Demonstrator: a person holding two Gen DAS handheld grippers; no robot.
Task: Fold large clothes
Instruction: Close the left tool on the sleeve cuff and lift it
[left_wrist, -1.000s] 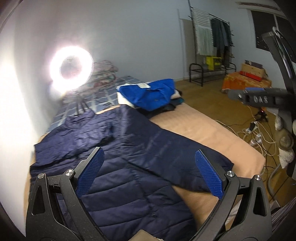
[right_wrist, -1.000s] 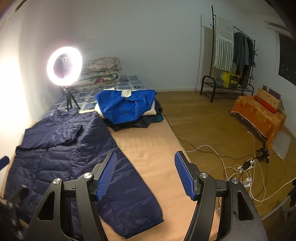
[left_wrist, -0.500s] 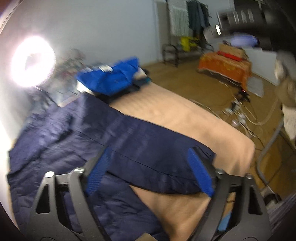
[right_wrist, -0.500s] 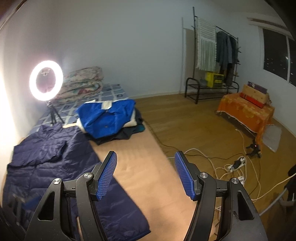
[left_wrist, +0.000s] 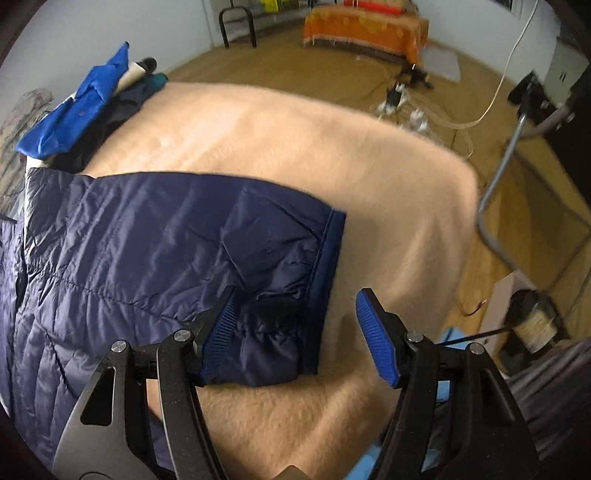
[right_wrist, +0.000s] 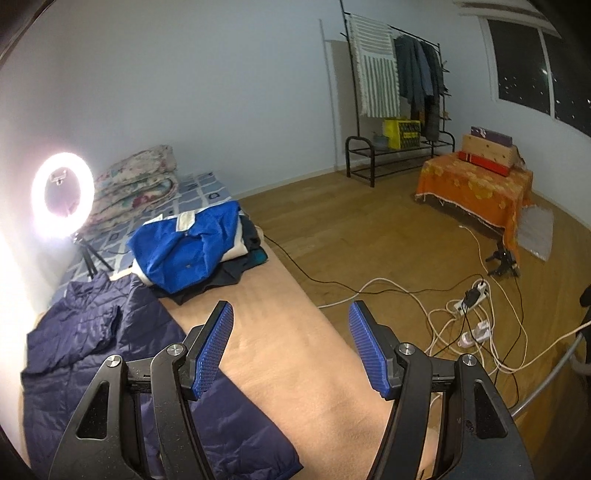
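Jacket (left_wrist: 147, 236) lies flat on the bed (left_wrist: 332, 155), sleeve cuff between the closing left tongs (left_wrist: 295, 339), not yet pinched. Right tongs (right_wrist: 291, 347) hang spread over the bed, holding nothing.

Dim room; ring light (right_wrist: 62, 192) glares left; left wrist view motion-blurred; fisheye edges bent.

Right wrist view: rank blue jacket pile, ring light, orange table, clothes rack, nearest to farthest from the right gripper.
1. Blue jacket pile, ahead-left on the mat.
2. Ring light, far left by the wall.
3. Orange table, right, across the floor.
4. Clothes rack, against the back wall.
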